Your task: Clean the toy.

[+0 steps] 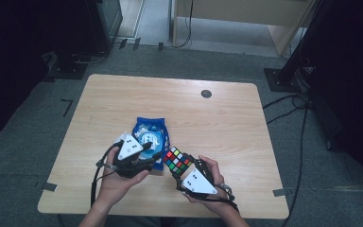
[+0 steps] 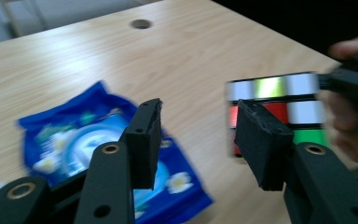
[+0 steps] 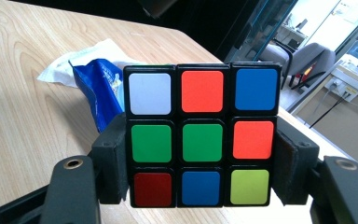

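Note:
My right gripper (image 1: pixel 183 170) (image 3: pixel 200 154) is shut on a scrambled Rubik's cube (image 1: pixel 177 160) (image 3: pixel 201 134), its pads pressed against the cube's two sides, and holds it above the table near the front edge. My left gripper (image 1: pixel 157 157) (image 2: pixel 198 112) is open with nothing between its jaws, just left of the cube (image 2: pixel 279 100). A blue snack packet (image 1: pixel 149 134) (image 2: pixel 74 142) (image 3: pixel 100 86) lies flat on the wooden table (image 1: pixel 217 123) under and behind the left gripper.
A dark round grommet hole (image 1: pixel 206 93) (image 2: pixel 141 24) sits near the table's far edge. Black stands and cables (image 1: pixel 293 101) are on the floor to the right, and dark equipment stands at the far left.

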